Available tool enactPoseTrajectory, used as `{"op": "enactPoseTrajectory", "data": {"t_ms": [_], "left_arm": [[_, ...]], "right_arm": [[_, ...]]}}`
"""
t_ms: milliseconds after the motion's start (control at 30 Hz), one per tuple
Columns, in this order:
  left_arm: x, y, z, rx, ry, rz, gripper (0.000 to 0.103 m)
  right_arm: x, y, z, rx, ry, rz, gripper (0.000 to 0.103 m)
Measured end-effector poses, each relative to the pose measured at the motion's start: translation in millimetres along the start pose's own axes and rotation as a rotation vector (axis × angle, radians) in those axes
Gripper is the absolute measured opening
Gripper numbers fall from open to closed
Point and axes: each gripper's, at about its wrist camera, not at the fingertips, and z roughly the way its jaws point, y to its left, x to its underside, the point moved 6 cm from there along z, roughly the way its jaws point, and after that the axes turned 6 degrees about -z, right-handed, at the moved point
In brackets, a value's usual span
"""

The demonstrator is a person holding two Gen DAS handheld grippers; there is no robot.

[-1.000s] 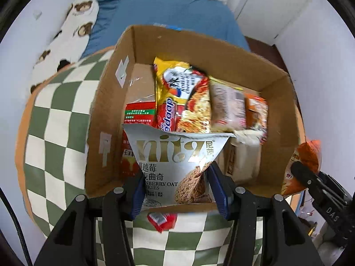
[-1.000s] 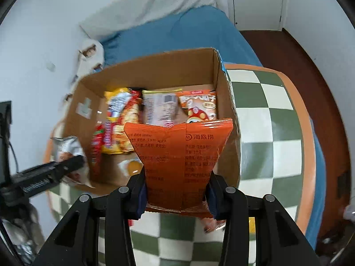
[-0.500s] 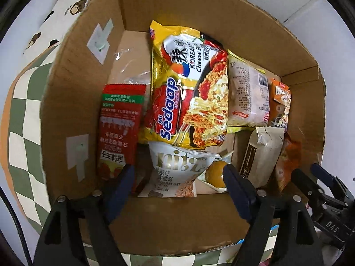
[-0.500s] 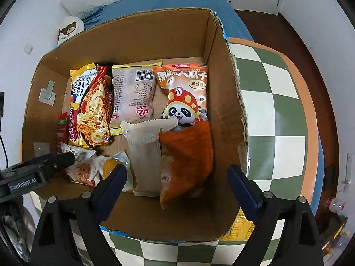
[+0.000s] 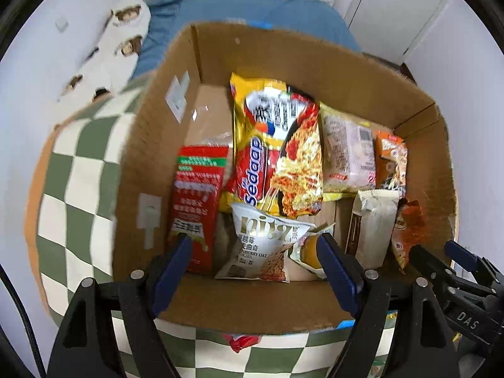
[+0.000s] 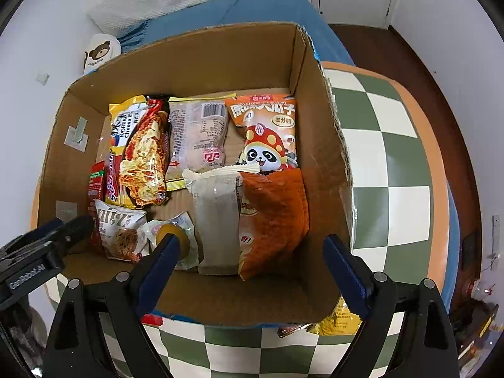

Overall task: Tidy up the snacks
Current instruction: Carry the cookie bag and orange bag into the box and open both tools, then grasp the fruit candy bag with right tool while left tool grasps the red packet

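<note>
Cardboard box (image 6: 201, 63) on checkered counter (image 6: 390, 163) holds most snacks, incl. cookie pouch (image 5: 261, 245) and orange bag (image 6: 274, 217); both left gripper (image 5: 255, 271) and right gripper (image 6: 252, 267) jaws released, empty; few packets (image 6: 337, 323) left outside by box front.

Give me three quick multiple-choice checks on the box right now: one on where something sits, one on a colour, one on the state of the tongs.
1. Where does the orange chip bag lie in the cardboard box?
A. against the box's right wall
B. on the checkered table outside
C. under the Sedaap noodle pack

2. What colour is the tall packet left of the Sedaap noodle pack?
A. blue
B. red
C. white

3. How are the right tongs?
A. shut on the orange bag
B. shut on nothing
C. open, holding nothing

Key: 1 A, it lies along the right wall; 2 B, its face is red; 3 C, wide gap, nothing between the fingers.
</note>
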Motion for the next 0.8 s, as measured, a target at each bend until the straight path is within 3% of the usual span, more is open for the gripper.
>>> {"op": "enactPoseTrajectory", "data": {"t_ms": [333,800], "left_arm": [[9.4,-0.6,-51.0,-0.017,-0.144,0.037,0.08],[44.7,-2.9,-116.1,0.019,-0.291,0.062,0.08]], "right_arm": [[8.9,12.2,-36.1,0.019,-0.103,-0.024,0.094],[44.2,23.4,-110.1,0.018,-0.268,-0.057,0.094]]}}
